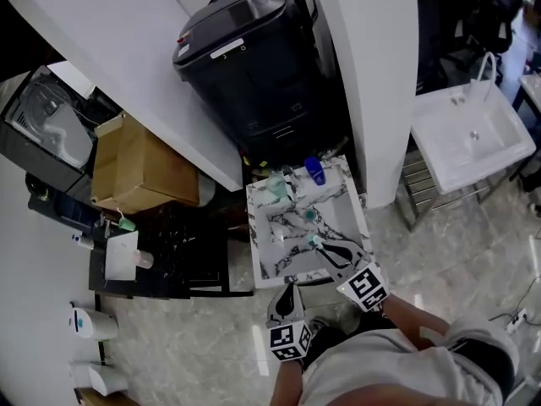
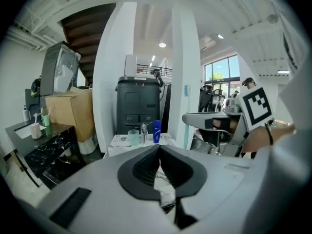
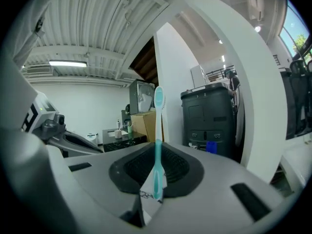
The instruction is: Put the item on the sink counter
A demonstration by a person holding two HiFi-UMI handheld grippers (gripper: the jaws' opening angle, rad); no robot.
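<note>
While the right gripper (image 3: 155, 152) clamps the teal toothbrush (image 3: 158, 112) above the sink counter (image 1: 275, 257), left gripper (image 2: 160, 149) closed and empty, the set-down's not yet done.

Workspace staged as a washroom
A marble sink counter (image 1: 342, 205) stands beside a white column (image 1: 372, 74), with a black bin (image 1: 254, 57) beyond, a cardboard box (image 1: 135, 167) left and a utility sink (image 1: 439, 155) right.

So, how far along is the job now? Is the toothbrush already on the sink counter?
Done: the toothbrush is picked up and stands upright in the closed right tool. In hand: that tool is over the near part of the marble sink counter. Left: lay the toothbrush down and let go; it is not yet on the counter. The left tool is shut and empty.
</note>
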